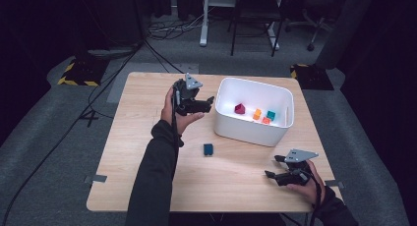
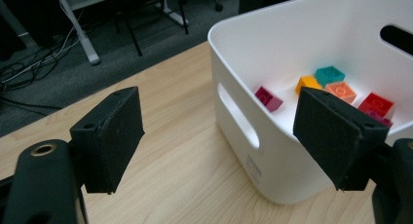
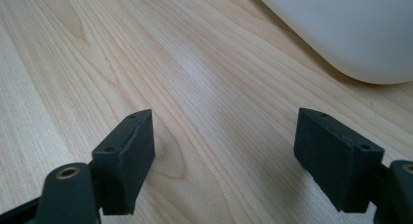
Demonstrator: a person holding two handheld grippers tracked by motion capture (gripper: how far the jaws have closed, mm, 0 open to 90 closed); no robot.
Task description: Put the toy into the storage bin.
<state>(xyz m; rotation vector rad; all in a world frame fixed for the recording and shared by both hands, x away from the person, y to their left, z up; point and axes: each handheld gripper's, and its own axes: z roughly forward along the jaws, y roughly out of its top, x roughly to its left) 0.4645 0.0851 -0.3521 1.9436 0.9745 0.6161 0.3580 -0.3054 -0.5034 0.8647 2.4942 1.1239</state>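
Above the wooden table (image 1: 147, 182), we hold the left gripper (image 1: 206, 102) just beside the white bin (image 1: 255, 135), its jaws spread wide with nothing between them. The bin's near wall stands across the straight path to the bricks inside; its open top leaves room from above. A dark teal block (image 1: 208, 149) lies alone on bare wood, well apart from both grippers, with clear room on every side. Our right gripper (image 1: 273, 166) sits low near the table, jaws wide, bare wood ahead and the bin's rounded corner farther off.

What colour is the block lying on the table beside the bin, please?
Dark teal block, seen best in the high view.
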